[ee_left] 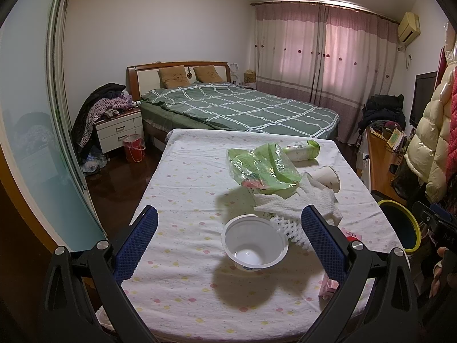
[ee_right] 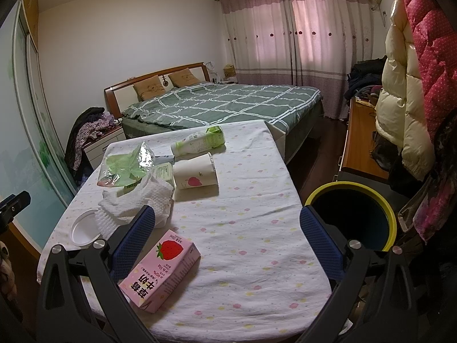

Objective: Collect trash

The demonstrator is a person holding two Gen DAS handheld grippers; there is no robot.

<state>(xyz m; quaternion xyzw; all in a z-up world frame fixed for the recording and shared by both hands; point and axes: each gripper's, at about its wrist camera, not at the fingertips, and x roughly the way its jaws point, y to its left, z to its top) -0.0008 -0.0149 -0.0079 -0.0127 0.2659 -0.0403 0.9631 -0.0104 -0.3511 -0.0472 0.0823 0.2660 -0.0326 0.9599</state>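
1. The table (ee_left: 182, 188), covered with a white dotted cloth, stands in a bedroom, with the bed (ee_left: 234, 105) beyond its far end.
2. The left gripper (ee_left: 228, 238) hovers above the table's near part, its blue fingers (ee_left: 137, 243) spread wide and holding nothing.
3. An empty white plastic cup (ee_left: 254, 244) lies on its side between those fingers, mouth toward the camera, touching neither.
4. Just behind the cup lie white foam netting (ee_left: 288, 228) and a crumpled paper towel (ee_left: 297, 201); the netting touches the cup's rim.
5. A green plastic bag (ee_left: 262, 168) sits on the towel's far side, with a paper cup (ee_left: 328, 177) on its side to the right of it and a white and green bottle (ee_left: 302, 150) lying farther back.
6. The right gripper (ee_right: 227, 238) hangs over the table's near right part, fingers (ee_right: 320, 243) wide apart and empty.
7. A pink strawberry milk carton (ee_right: 160, 271) lies flat on the cloth beside the right gripper's left finger; whether they touch I cannot tell.
8. A dark bin (ee_right: 352, 220) with a yellow rim stands off the table's right edge, behind the right gripper's right finger.
9. In the right wrist view, the paper cup shows a red print and lies just right of the towel.
10. Puffy coats (ee_right: 405, 85) hang at the far right, above a wooden dresser (ee_right: 360, 140).
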